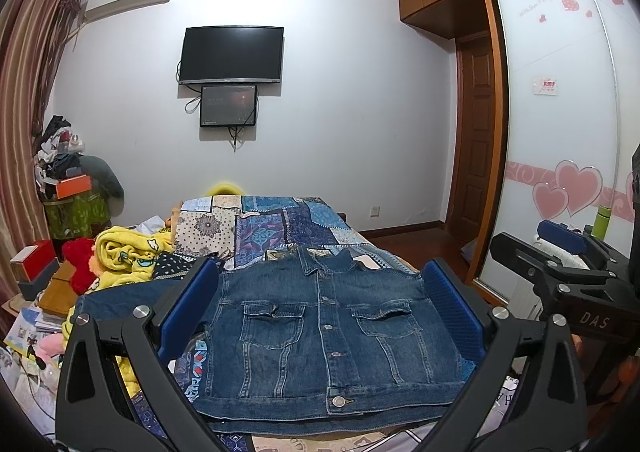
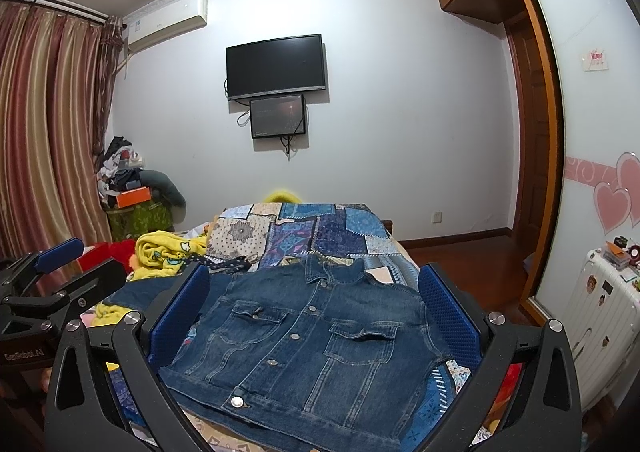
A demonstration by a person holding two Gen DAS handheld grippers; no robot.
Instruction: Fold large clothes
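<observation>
Denim jacket (image 1: pixel 320 336) lies centre frame, one sleeve still out (left side); both the left gripper (image 1: pixel 320 316) and the right gripper (image 2: pixel 316 316) gape empty.

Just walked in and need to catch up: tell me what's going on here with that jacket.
A person holds a gripper in each hand above a bed. A denim jacket lies front-up and buttoned on the patchwork quilt, one sleeve stretched out toward the yellow blanket. The left gripper and the right gripper are both open and hold nothing; neither touches the jacket. The other sleeve is not in sight.
</observation>
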